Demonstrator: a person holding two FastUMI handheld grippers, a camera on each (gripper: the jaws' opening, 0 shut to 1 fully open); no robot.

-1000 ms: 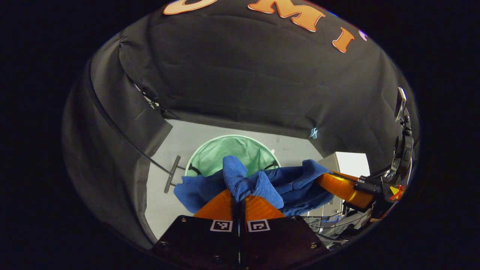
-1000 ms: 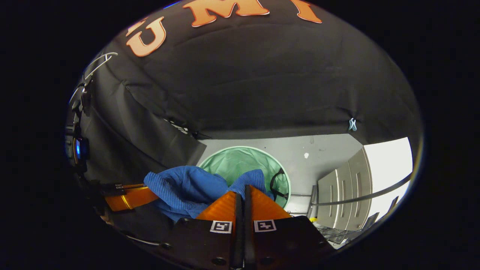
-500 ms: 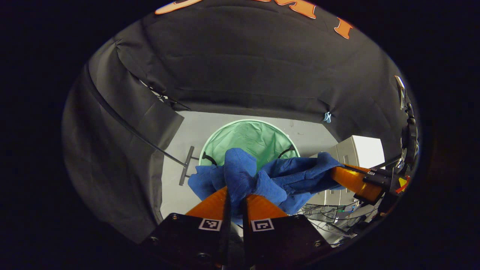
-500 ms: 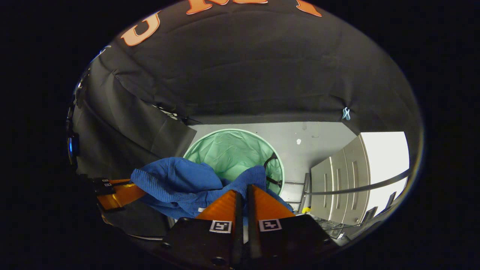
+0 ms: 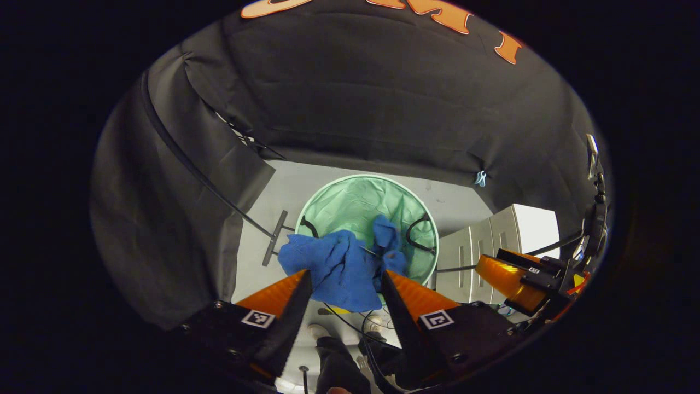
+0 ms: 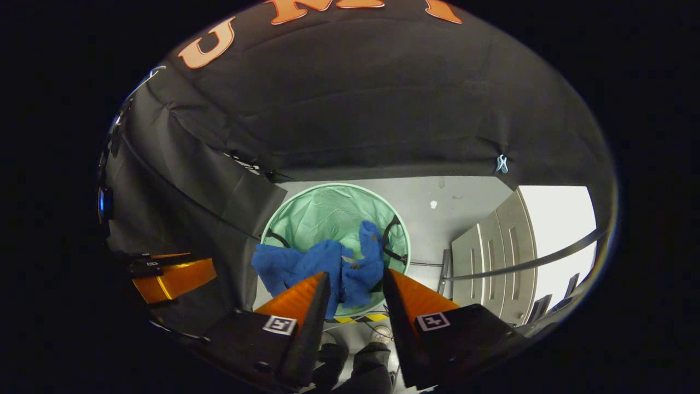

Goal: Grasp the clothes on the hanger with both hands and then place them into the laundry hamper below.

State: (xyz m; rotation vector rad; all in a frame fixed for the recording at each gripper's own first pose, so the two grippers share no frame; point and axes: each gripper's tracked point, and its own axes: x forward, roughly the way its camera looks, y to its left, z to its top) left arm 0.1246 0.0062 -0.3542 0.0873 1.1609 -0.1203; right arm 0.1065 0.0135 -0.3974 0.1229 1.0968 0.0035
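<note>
Blue garment [image 5: 342, 265], soft, light and limp, lies bunched over the green hamper [image 5: 355, 200] rim at 7 o'clock, partly inside; left gripper [image 5: 343, 287] and right gripper [image 6: 355, 287] hold fingers spread, empty; any raised fold likely offers a hold.

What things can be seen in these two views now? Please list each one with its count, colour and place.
blue garment: one, blue, crumpled over the near rim of the hamper, partly hanging outside it.
laundry hamper: one, pale green with black handles, round, on the floor below both grippers.
floor: one, light grey, under the hamper.
cabinet: one, light grey with drawers, right of the hamper.
clip: one, pale blue, on the black cloth wall.
black bar: one, black, on the floor left of the hamper.
left gripper: one, open, above the garment.
right gripper: one, open, above the garment.
</note>
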